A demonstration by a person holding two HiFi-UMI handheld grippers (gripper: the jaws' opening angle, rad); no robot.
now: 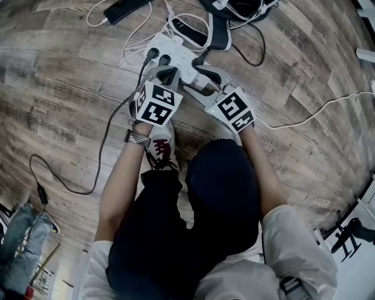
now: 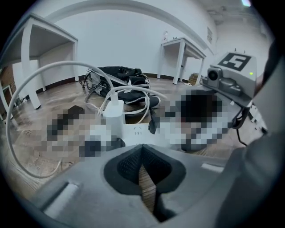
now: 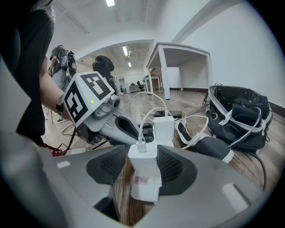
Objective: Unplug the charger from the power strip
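Fingers of right gripper [image 3: 143,164] pinch the charger [image 3: 145,178]; those of left gripper [image 2: 141,152] press together.

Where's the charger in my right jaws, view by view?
Head view: upper centre, mostly hidden under the right gripper.
Left gripper view: not visible.
Right gripper view: charger, lower centre, clamped between the jaws.
Shared landmark: black bag.
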